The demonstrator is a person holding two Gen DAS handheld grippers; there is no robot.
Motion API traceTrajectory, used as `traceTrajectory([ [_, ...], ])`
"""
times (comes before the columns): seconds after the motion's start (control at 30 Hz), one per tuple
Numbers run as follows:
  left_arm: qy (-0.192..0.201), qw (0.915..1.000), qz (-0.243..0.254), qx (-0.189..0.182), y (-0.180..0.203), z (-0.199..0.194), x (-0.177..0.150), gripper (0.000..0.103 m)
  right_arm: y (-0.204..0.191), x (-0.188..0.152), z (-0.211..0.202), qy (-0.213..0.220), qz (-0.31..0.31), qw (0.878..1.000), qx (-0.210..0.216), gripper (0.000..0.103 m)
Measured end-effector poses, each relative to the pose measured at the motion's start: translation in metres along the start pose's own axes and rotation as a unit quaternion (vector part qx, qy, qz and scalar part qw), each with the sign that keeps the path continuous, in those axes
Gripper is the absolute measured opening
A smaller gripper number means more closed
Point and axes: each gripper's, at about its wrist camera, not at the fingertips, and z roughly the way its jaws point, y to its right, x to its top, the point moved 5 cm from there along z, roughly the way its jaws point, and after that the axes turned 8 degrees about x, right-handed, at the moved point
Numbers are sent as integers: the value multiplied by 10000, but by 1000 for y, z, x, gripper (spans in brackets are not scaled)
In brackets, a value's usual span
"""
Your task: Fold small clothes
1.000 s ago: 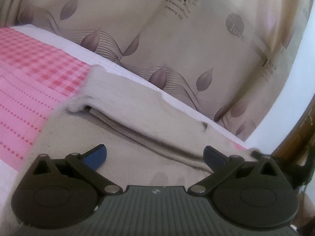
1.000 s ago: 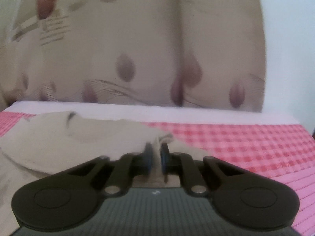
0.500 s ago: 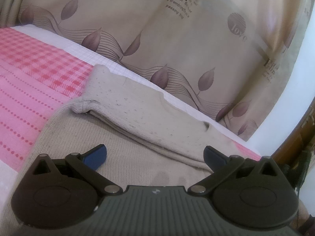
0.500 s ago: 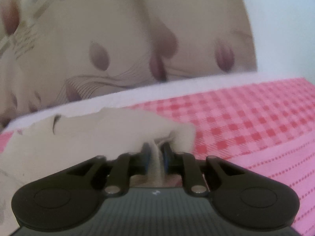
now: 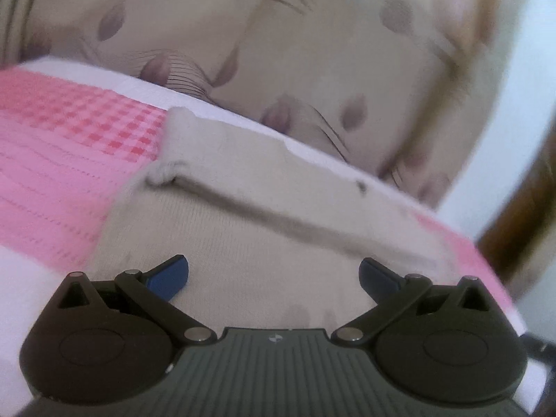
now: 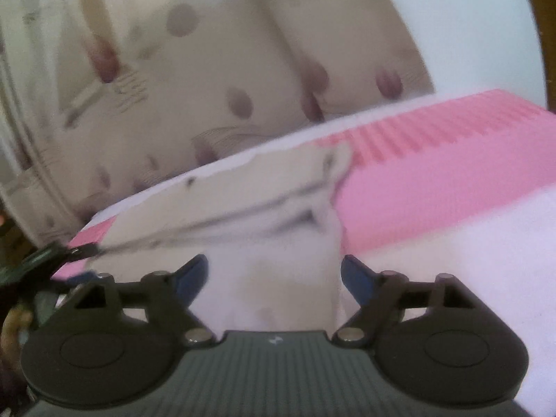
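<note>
A beige knit garment (image 5: 264, 229) lies flat on the pink bedcover (image 5: 59, 173), its far part folded over the near part along a long crease. My left gripper (image 5: 272, 274) is open and empty, just above the garment's near half. In the right wrist view the same garment (image 6: 264, 187) lies with its folded corner toward the right. My right gripper (image 6: 274, 278) is open and empty over the garment's near edge. Both views are blurred.
A beige curtain with leaf prints (image 5: 278, 52) hangs behind the bed. The bed's white edge (image 5: 312, 146) runs along it. A dark wooden post (image 5: 521, 208) stands at the right. The left gripper's dark body (image 6: 41, 264) shows at the right wrist view's left edge.
My right gripper has opened and let go of the garment's corner, which now lies folded over. It has pulled back and turned. My left gripper stayed open and shifted slightly.
</note>
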Motion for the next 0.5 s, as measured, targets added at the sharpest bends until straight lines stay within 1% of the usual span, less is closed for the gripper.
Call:
traceTrajectory([
  [0.03, -41, 9999, 52, -96, -3, -15, -8, 103, -2, -8, -17, -21, 64, 10000, 29, 84],
  [0.1, -135, 9997, 5, -225, -13, -37, -20, 103, -1, -26, -47, -56, 272, 9996, -30, 84],
  [0.17, -182, 9995, -149, -193, -29, -60, -32, 103, -2, -41, -70, -72, 429, 9991, -14, 84],
  [0.23, -135, 9993, -312, -128, -46, -81, -39, 103, -9, -56, -83, -83, 460, 9989, -9, 84],
  [0.3, -89, 9982, -578, -102, -66, -102, -46, 102, -18, -69, -89, -112, 353, 9993, 32, 84],
  [0.37, -230, 9962, -844, -55, -84, -115, -53, 102, -29, -80, -92, -99, 156, 9998, 47, 84],
  [0.4, -281, 9948, -980, -58, -92, -121, -56, 100, -34, -82, -92, -96, 68, 9999, 46, 84],
  [0.43, -253, 9938, -1077, -61, -99, -128, -59, 99, -39, -84, -89, -120, 2, 9999, 89, 84],
  [0.5, -239, 9929, -1165, -45, -109, -140, -63, 99, -50, -88, -86, -213, -85, 9995, 207, 78],
])
